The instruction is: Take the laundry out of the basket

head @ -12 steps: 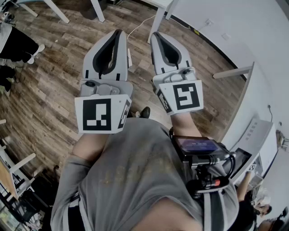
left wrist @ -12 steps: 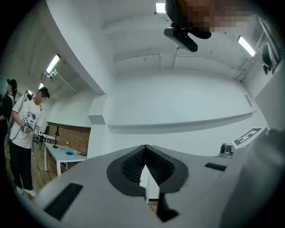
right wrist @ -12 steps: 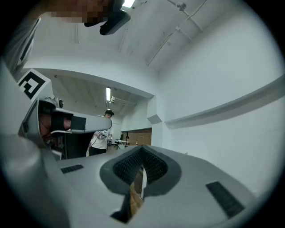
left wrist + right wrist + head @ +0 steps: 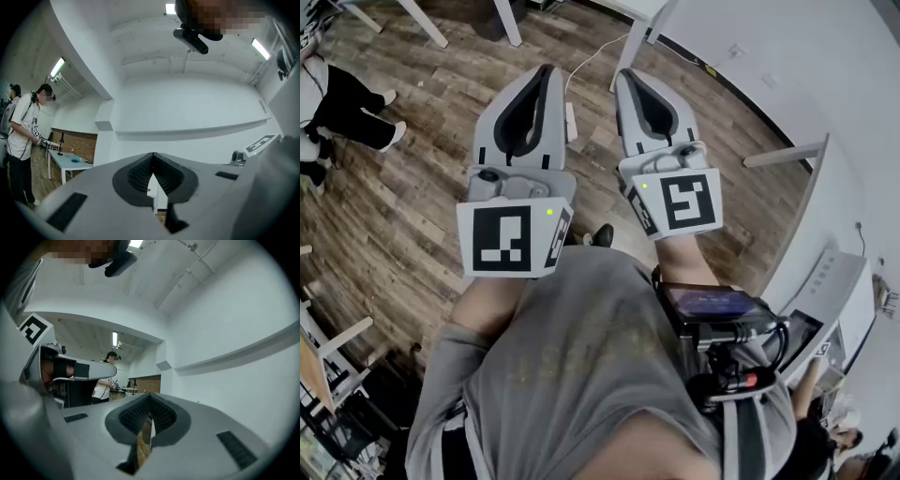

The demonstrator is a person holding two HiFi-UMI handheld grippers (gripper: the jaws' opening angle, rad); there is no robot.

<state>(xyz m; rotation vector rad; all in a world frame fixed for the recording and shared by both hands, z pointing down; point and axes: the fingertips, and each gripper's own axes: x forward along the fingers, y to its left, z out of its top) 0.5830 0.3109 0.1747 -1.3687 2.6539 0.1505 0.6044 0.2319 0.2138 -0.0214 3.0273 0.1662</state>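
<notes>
No basket and no laundry shows in any view. Both grippers are held side by side in front of the person's grey shirt [image 4: 581, 366], above the wood floor. My left gripper [image 4: 546, 69] has its jaws closed tip to tip with nothing between them; in the left gripper view the left gripper [image 4: 153, 155] points at a white wall. My right gripper [image 4: 628, 73] is likewise shut and empty. In the right gripper view the right gripper [image 4: 150, 395] faces a white wall and a far room.
White table legs [image 4: 630, 47] and a floor cable [image 4: 586, 58] lie ahead. A white wall [image 4: 787, 75] runs on the right. Another person [image 4: 337, 103] stands at the upper left. A white desk [image 4: 70, 164] and a standing person [image 4: 23, 140] are in the left gripper view.
Both grippers stay where they were, still closed. The person at the upper left has shifted their legs. A small green light now glows on each gripper's marker cube.
</notes>
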